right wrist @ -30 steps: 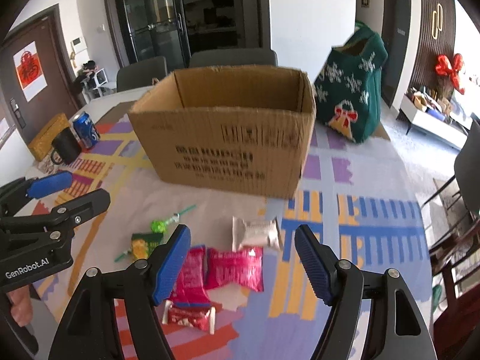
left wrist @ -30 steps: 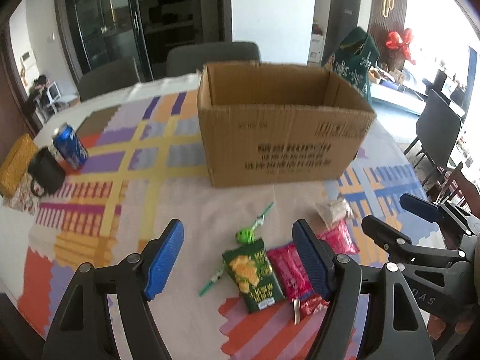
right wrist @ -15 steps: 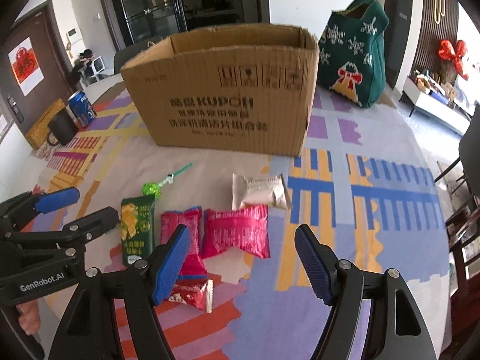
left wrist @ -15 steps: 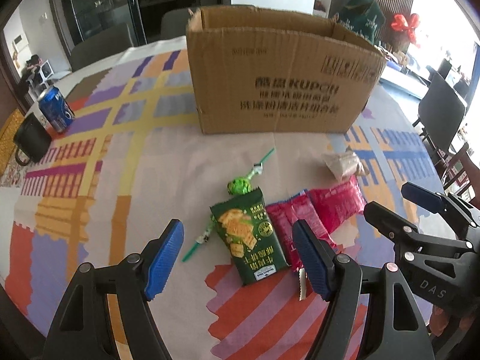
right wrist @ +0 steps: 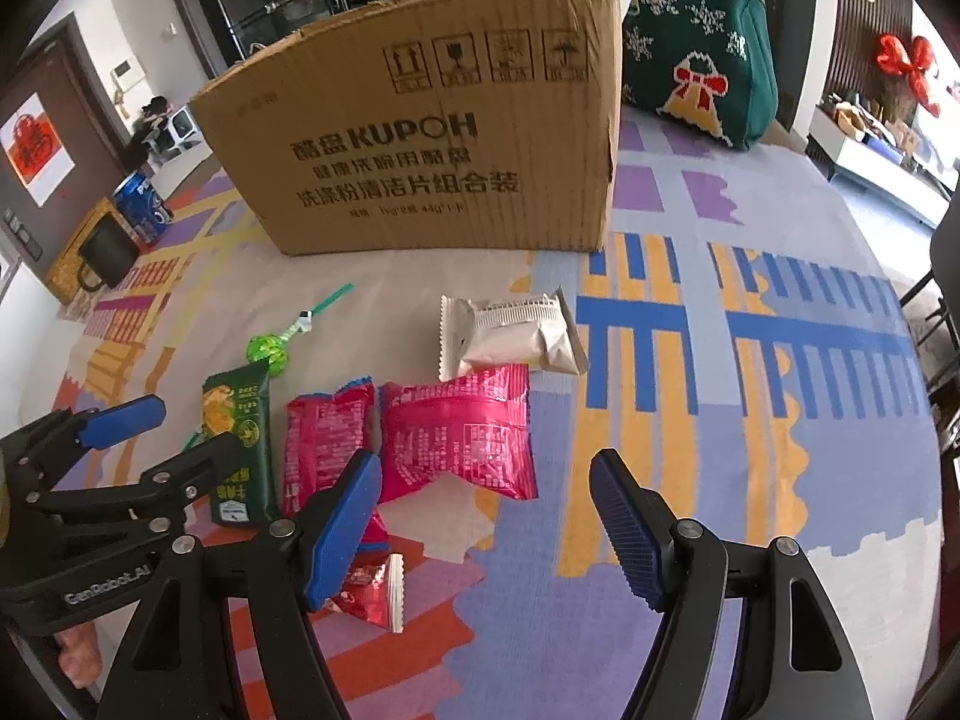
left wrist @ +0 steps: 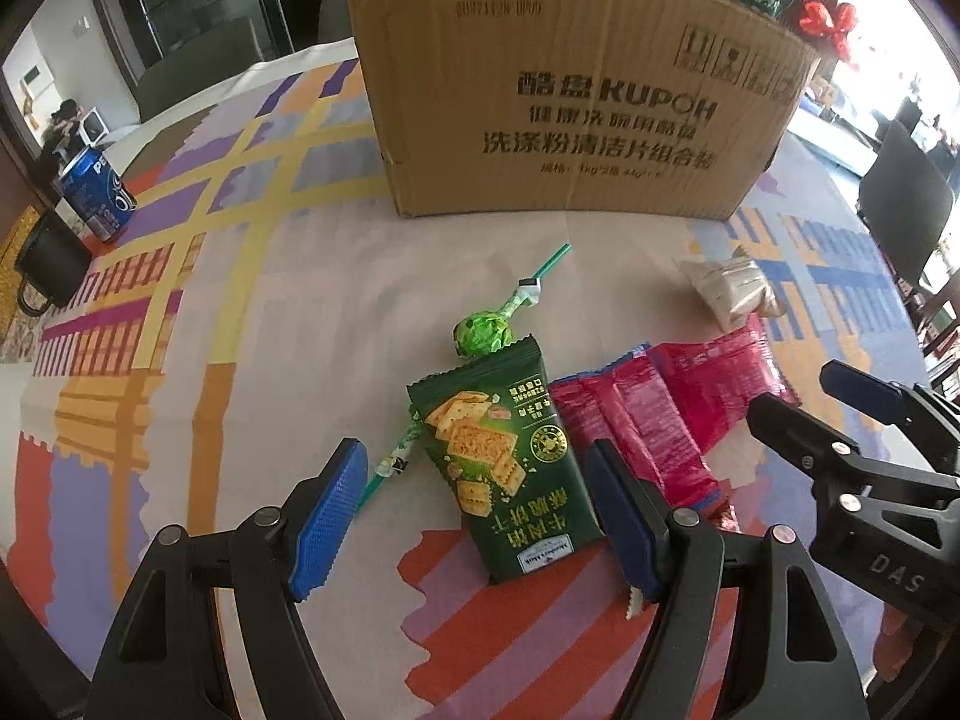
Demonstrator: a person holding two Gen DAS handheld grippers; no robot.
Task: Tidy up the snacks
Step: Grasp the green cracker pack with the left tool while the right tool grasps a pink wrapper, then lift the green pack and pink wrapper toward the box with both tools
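Observation:
A green cracker packet lies on the patterned tablecloth between the tips of my open left gripper. A green lollipop lies just beyond it. Two pink packets lie side by side, with a white packet behind them and a small red packet by my right gripper's left finger. My right gripper is open and empty, low over the wide pink packet's near edge. The open cardboard box stands behind the snacks.
A blue Pepsi can and a black mug stand at the table's far left. A green Christmas bag stands right of the box. Dark chairs flank the table's right edge.
Both grippers have moved forward and down toward the snacks. The left gripper now straddles the green cracker packet; the box looms larger. Both stay open.

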